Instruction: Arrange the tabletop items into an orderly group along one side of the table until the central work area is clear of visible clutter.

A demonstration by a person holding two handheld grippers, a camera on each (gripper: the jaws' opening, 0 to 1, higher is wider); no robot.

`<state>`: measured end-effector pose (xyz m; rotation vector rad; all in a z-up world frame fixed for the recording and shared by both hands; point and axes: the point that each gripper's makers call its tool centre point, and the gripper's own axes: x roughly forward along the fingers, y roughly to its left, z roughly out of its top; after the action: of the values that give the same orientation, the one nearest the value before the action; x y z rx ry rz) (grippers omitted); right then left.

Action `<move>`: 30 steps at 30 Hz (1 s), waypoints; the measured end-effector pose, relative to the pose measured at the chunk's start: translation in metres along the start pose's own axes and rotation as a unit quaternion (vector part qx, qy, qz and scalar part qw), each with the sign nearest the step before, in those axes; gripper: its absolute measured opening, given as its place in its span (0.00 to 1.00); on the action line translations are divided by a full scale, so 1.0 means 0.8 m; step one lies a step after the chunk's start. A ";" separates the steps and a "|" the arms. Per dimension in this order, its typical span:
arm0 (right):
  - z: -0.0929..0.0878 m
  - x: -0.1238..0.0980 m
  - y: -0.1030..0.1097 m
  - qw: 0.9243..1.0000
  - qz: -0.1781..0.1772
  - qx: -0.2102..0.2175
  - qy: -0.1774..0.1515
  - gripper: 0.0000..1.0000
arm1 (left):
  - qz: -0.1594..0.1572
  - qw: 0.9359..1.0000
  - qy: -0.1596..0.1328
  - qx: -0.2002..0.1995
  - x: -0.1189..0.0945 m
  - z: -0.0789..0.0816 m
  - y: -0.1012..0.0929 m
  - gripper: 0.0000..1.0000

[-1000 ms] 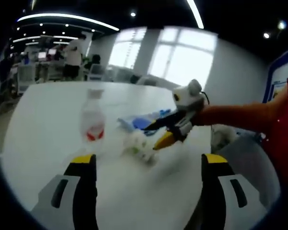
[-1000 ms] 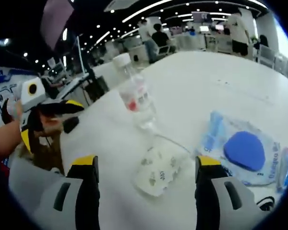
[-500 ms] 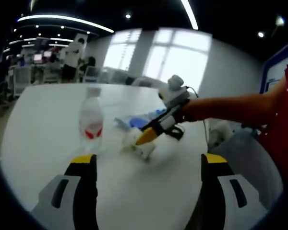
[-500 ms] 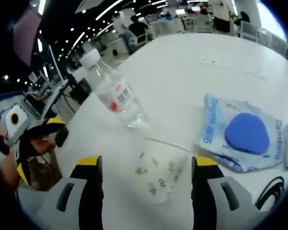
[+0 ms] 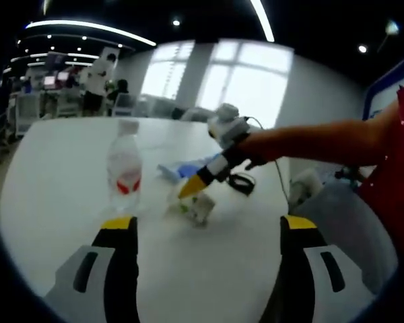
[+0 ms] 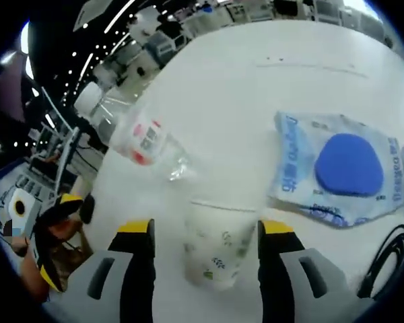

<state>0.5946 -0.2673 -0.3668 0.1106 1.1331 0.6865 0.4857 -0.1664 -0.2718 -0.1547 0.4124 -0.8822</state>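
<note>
A white tabletop in a bright open office, with several small items grouped near one edge.

In the left gripper view, the left gripper – yellow-tipped grey jaws, wide apart – hovers over bare table, holding nothing. Ahead stands a clear plastic water bottle w/ white cap and red label, upright. Just right of it lies a small white paper cup w/ green leaf print, on its side. The right gripper reaches in from the right, held by a person's arm in an orange sleeve, its yellow tip just at the cup. Beyond the cup: a clear packet holding a round blue pad and a coiled black cable.

In the right gripper view, the right gripper's jaws are spread – one on each side of the cup, whether touching it I cannot tell. The bottle is up-left of the cup, near it; the blue-pad packet lies to the right, black cable at far right. The left gripper shows at the lower left, off the table edge.
</note>
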 end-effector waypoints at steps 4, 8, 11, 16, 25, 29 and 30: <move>0.000 0.002 -0.006 1.000 -0.004 -0.003 0.008 0.59 | 0.000 1.000 0.001 -0.001 0.004 -0.001 -0.002 0.84; 0.002 0.005 -0.009 1.000 -0.001 0.008 0.017 0.55 | 0.001 1.000 0.003 -0.001 0.005 -0.001 -0.003 0.83; 0.003 0.008 -0.009 1.000 -0.003 0.006 0.024 0.55 | 0.002 1.000 0.004 -0.002 0.004 -0.002 -0.002 0.83; 0.001 0.011 -0.008 0.999 -0.003 0.003 0.039 0.53 | 0.005 1.000 0.005 -0.003 0.001 -0.003 0.000 0.82; -0.005 0.015 -0.013 0.998 -0.007 0.000 0.058 0.47 | 0.007 1.000 0.007 -0.007 0.000 -0.006 0.002 0.82; -0.006 0.018 -0.017 0.998 -0.008 -0.001 0.065 0.44 | 0.008 1.000 0.007 -0.007 0.000 -0.007 0.003 0.82; -0.006 0.020 -0.020 0.998 -0.009 0.000 0.065 0.44 | 0.008 1.000 0.008 -0.008 0.000 -0.008 0.003 0.81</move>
<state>0.6015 -0.2721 -0.3879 0.0559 1.2574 0.6861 0.4848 -0.1644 -0.2780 -0.1582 0.4340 -0.8644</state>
